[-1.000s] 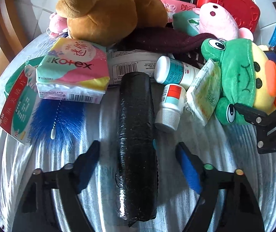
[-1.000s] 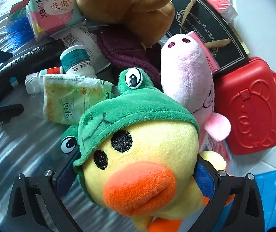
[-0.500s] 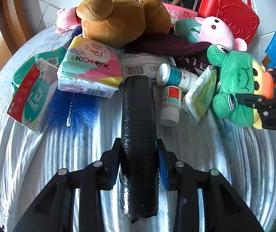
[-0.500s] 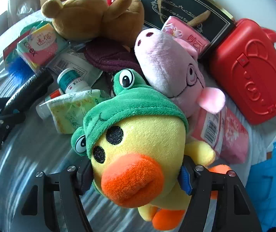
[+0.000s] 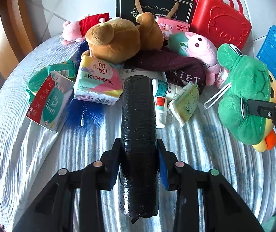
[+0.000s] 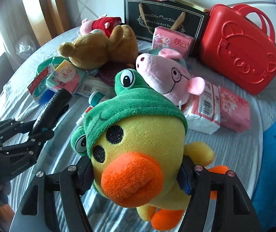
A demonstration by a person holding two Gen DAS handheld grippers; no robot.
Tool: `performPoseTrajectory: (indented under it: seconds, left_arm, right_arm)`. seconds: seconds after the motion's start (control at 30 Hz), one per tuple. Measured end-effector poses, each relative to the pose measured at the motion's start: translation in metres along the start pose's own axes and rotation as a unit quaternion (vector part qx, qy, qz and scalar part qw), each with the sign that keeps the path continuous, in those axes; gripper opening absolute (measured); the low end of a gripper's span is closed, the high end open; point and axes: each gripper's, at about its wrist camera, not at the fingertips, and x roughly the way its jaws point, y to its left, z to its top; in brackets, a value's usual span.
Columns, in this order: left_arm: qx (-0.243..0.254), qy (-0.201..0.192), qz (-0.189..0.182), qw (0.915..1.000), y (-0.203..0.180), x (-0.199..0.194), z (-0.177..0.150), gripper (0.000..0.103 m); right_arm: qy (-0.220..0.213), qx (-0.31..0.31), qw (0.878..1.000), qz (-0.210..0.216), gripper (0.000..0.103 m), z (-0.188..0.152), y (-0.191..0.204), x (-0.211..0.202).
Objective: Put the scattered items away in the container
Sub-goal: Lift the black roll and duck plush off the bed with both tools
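My left gripper (image 5: 138,143) is shut on a black plastic-wrapped roll (image 5: 138,106), pads pressing both its sides, and the roll points away over the cloth. From the right wrist the same roll (image 6: 54,106) shows at the left, clear of the cloth. My right gripper (image 6: 135,174) is shut on a yellow duck plush in a green frog hood (image 6: 138,135), held above the cloth. The left wrist view has that plush (image 5: 248,96) at the right, with one right finger (image 5: 263,109) against it. A blue crate (image 5: 275,52) stands at the right edge.
Piled at the back are a brown bear plush (image 5: 118,38), a pink pig plush (image 5: 201,52), a Kotex pack (image 5: 97,81), a blue brush (image 5: 83,116), small bottles (image 5: 161,106), pink tissue packs (image 6: 215,112), a black gift bag (image 5: 153,5) and a red case (image 5: 221,23).
My left jaws closed on the black roll and lifted it. My right jaws closed on the duck plush, which rose off the cloth as the wrist rolled.
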Motion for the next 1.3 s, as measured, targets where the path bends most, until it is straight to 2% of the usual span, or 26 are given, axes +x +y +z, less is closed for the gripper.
performPoseTrajectory:
  seconds: [0.17, 0.5, 0.9, 1.07, 1.3]
  left_arm:
    - [-0.001, -0.003, 0.000, 1.0000, 0.000, -0.021, 0.001, 0.034]
    - [0.002, -0.028, 0.015, 0.9995, -0.003, -0.076, 0.011, 0.034]
    - [-0.002, -0.071, 0.030, 0.9970, 0.001, -0.165, 0.029, 0.034]
    - [-0.008, -0.090, 0.033, 0.9953, -0.001, -0.199, 0.034, 0.034]
    - [-0.010, -0.099, 0.036, 0.9944, -0.007, -0.239, 0.036, 0.034]
  right_arm:
    - [-0.003, 0.030, 1.000, 0.010, 0.070, -0.011, 0.003, -0.027]
    - [-0.023, 0.036, 0.999, 0.009, 0.072, -0.023, 0.014, -0.078]
    - [-0.080, 0.046, 0.995, 0.029, 0.073, -0.023, 0.030, -0.158]
    - [-0.103, 0.031, 0.993, 0.039, 0.073, -0.021, 0.040, -0.189]
    - [-0.133, 0.027, 0.989, 0.055, 0.075, -0.014, 0.044, -0.229]
